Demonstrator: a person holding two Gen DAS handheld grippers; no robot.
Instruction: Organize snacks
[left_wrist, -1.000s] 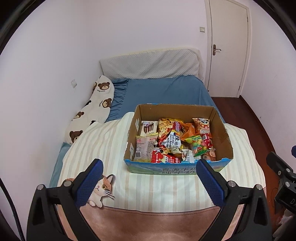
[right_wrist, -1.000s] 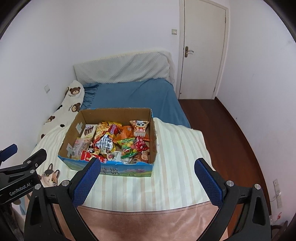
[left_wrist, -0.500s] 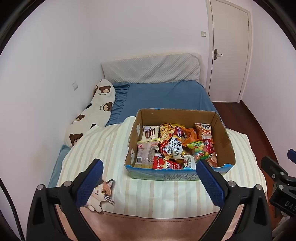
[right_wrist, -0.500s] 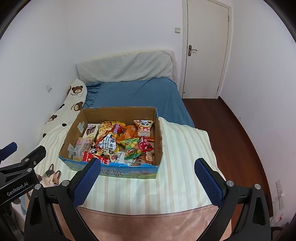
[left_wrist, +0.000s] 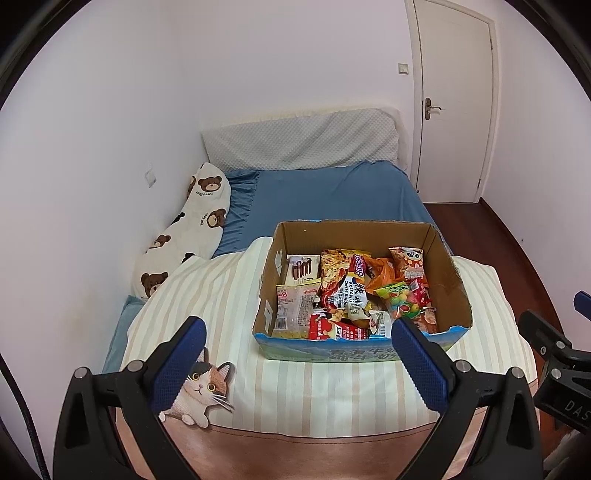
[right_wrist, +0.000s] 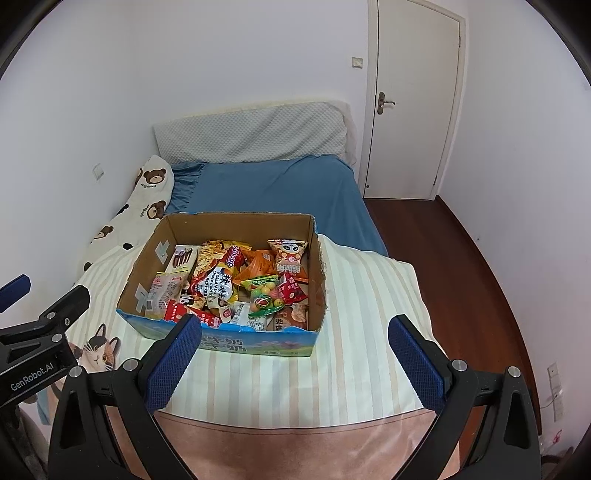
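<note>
An open cardboard box (left_wrist: 449, 272) (right_wrist: 320, 266) with a blue printed front stands on a striped blanket (left_wrist: 221, 295) (right_wrist: 369, 295) at the foot of a bed. It holds several snack packets, among them a clear bun pack (left_wrist: 297, 304), a noodle pack (right_wrist: 218, 280) and a green candy bag (left_wrist: 400, 300) (right_wrist: 263, 295). My left gripper (left_wrist: 297, 363) is open, hovering short of the box's front. My right gripper (right_wrist: 293, 360) is open too, near the box's front right corner. Neither holds anything.
A blue sheet (left_wrist: 325, 195) covers the far half of the bed, with a grey headboard cushion (left_wrist: 303, 140) and a bear-print pillow (left_wrist: 184, 232) along the left wall. A white door (right_wrist: 410, 99) and wooden floor (right_wrist: 443, 240) lie to the right. A cat print (left_wrist: 201, 391) marks the blanket.
Both views have drifted back and upward a little, so the box sits slightly lower and farther. Both grippers stay open and the snacks have not moved.
</note>
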